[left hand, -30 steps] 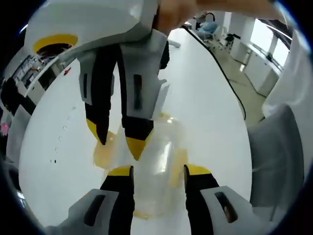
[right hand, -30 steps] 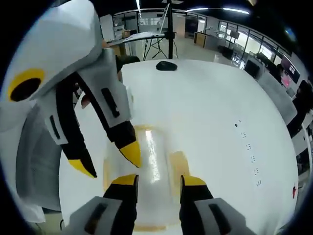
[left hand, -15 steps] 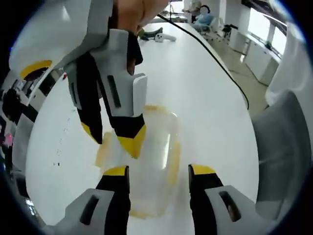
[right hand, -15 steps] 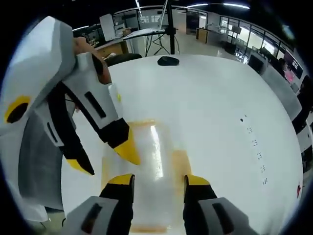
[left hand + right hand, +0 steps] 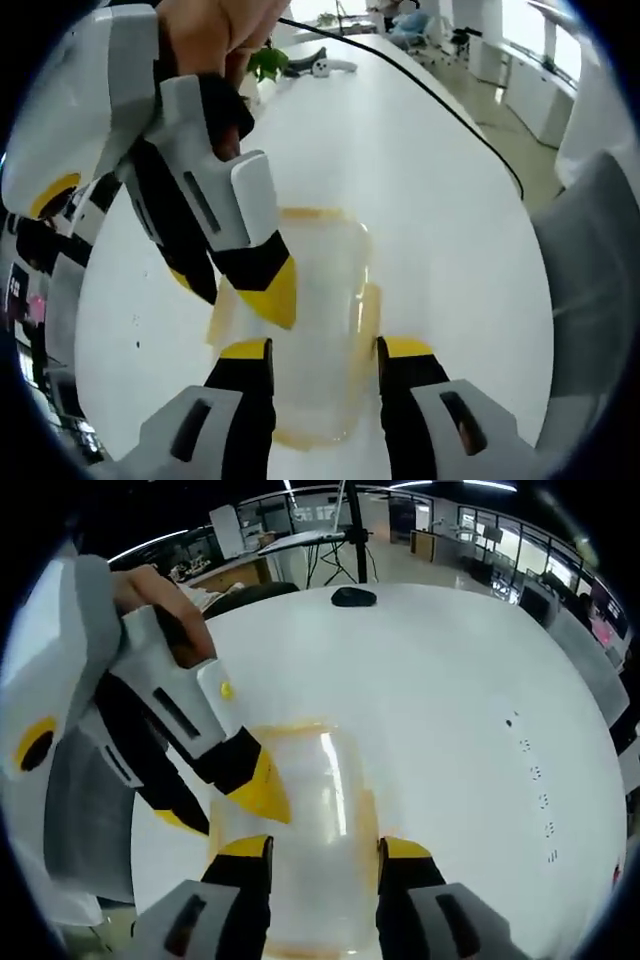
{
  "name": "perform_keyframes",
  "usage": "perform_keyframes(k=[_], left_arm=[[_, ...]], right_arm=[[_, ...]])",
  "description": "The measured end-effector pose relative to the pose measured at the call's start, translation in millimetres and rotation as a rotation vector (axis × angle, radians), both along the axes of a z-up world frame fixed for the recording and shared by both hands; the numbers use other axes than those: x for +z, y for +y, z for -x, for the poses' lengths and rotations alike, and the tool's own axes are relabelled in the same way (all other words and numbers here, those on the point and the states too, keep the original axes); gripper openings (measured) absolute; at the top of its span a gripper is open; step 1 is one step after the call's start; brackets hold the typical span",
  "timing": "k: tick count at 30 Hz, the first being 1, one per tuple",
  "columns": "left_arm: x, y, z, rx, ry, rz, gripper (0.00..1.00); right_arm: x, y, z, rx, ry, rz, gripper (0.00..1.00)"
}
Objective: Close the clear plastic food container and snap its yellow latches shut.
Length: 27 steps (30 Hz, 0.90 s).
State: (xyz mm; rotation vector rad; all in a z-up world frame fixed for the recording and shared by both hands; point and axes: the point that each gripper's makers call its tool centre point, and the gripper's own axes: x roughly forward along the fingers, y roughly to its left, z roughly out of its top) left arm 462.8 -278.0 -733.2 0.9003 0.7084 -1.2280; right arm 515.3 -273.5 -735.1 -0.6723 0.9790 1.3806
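The clear plastic container (image 5: 325,300) lies on the white table (image 5: 440,230) with its lid on, and yellow latches (image 5: 368,305) show along its long sides and ends. My left gripper (image 5: 322,350) hovers open over its near end, one jaw towards each side. From the upper left the right gripper (image 5: 238,292) reaches in, open, with one yellow tip over the lid's left part. In the right gripper view the container (image 5: 310,800) sits between the jaws of my open right gripper (image 5: 322,847). The left gripper (image 5: 222,805) enters from the left, one tip on the lid.
A black cable (image 5: 450,110) runs along the table's right side, past a white object (image 5: 325,65) and a green plant (image 5: 265,62) at the far end. A grey chair back (image 5: 600,270) stands at the right. A black mouse (image 5: 355,597) lies far off.
Both cameras have tilted and drawn back a little, so more of the container and far table shows. The container has not moved. Both grippers stay open over it.
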Motion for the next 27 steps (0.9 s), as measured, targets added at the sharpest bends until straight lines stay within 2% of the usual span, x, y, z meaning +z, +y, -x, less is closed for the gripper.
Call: perform_keyframes(k=[10,17,20,21,22,23,27], left_arm=[[-0.7,0,-2.1,0.025,-0.013,-0.006,0.37],[-2.5,0,-3.4,0.045,-0.016,-0.007,0.34],[-2.0,0,-4.8,0.050,-0.009,-0.008,0.34],[0.7,9,-7.2,0.081,-0.055,-0.046,0.32],[2.4,8,-2.5,0.055,-0.055,-0.041,0.32],[3.7,10,0.0,0.065,-0.041,-0.040,0.32],[3.0,8,0.1,0.055,-0.039,-0.012,0.33]], right_arm=[[-1.3,2,0,0.054,0.015,0.027,0.38],[-2.3,1,-1,0.051,0.026,0.067,0.35],[-4.2,2,0,0.057,0.060,0.080,0.34],[-3.9,6,2,0.083,0.077,0.070,0.33],[-5.8,5,0,0.114,0.091,0.084,0.33],[-5.6,2,-1,0.072,0.084,0.107,0.32],[-5.9,-1,-1,0.082,0.083,0.107,0.33]])
